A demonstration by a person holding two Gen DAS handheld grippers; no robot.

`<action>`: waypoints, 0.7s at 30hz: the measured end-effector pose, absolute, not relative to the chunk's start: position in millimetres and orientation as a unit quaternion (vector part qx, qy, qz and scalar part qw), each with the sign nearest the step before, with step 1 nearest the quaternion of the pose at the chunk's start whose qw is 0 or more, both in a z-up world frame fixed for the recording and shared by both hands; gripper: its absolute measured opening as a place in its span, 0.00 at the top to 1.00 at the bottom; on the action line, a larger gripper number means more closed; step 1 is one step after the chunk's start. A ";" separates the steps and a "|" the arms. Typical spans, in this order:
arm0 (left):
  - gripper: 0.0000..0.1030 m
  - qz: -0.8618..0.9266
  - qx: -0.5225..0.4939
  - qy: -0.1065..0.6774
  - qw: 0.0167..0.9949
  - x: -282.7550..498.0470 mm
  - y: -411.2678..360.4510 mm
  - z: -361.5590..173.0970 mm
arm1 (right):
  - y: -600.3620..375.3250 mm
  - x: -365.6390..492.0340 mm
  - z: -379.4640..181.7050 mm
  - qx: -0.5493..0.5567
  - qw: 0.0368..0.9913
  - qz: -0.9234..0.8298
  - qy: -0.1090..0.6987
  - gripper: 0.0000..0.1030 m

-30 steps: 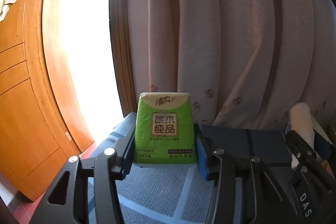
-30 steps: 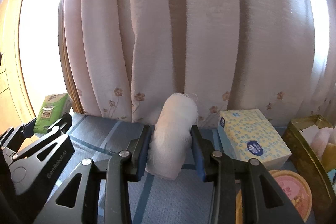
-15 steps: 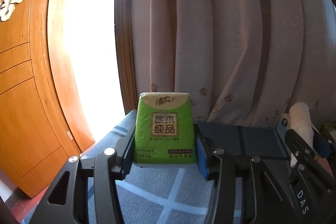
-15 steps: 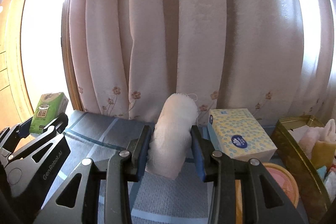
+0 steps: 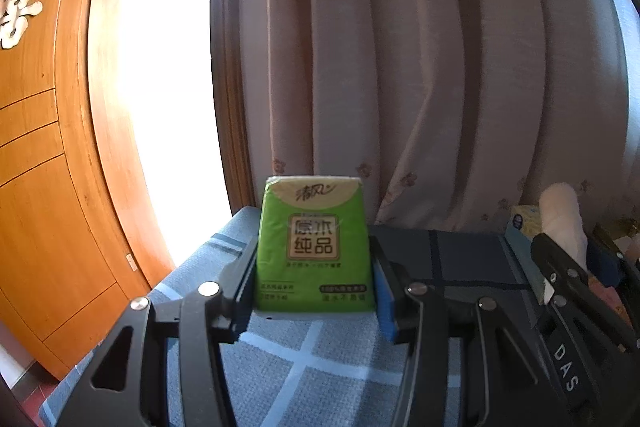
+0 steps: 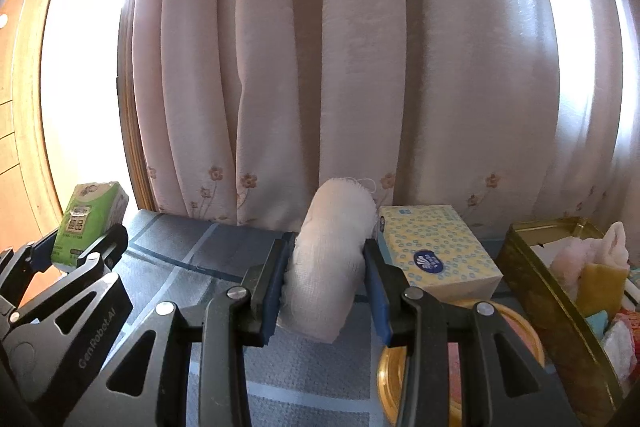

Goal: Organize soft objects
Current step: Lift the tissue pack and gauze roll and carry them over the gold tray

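My left gripper is shut on a green tissue pack that stands upright between the blue pads, above the blue checked tablecloth. My right gripper is shut on a white rolled gauze cloth, which bulges up between its pads. Each gripper shows in the other's view: the right gripper with the white roll at the right edge, the left gripper with the green pack at the far left.
A yellow patterned tissue box lies on the cloth just right of the white roll. A gold tin holding soft items stands at the far right, with a round gold lid in front of it. Curtains hang behind; a wooden cabinet is at left.
Both grippers have shifted to the right along the table, keeping their holds. The tissue box and gold tin have come further into both views.
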State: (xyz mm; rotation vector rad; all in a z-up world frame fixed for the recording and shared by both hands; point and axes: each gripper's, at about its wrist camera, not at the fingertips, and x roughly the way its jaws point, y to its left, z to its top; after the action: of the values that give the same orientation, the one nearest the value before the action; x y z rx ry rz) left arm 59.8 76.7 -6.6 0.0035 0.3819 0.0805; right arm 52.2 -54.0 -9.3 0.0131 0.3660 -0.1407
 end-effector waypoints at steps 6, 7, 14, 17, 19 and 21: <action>0.52 0.031 0.004 0.188 0.982 48.3 69.3 -3.7 | -60.5 37.9 -7.9 0.006 0.983 -0.071 0.171 0.61; 0.52 0.031 0.004 0.187 0.982 46.3 67.7 -3.5 | -61.8 35.7 -7.6 0.007 0.983 -0.071 0.169 0.61; 0.52 0.023 0.007 0.184 0.983 35.8 57.5 -2.3 | -68.8 17.3 -4.9 0.006 0.986 -0.072 0.151 0.61; 0.52 0.020 0.009 0.183 0.983 29.4 52.4 -1.9 | -74.3 9.7 -4.0 0.005 0.986 -0.074 0.147 0.61; 0.52 0.016 0.010 0.182 0.983 24.9 47.3 -1.8 | -79.5 5.4 -3.7 0.006 0.986 -0.077 0.147 0.61; 0.52 0.013 0.011 0.181 0.983 21.2 43.6 -1.2 | -84.5 2.1 -3.1 0.008 0.986 -0.081 0.147 0.61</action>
State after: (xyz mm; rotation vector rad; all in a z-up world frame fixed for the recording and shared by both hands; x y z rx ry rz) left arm 21.2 43.6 -1.2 0.0222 0.3644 0.0253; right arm 2.1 -84.5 -3.1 0.0158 0.2944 -0.1621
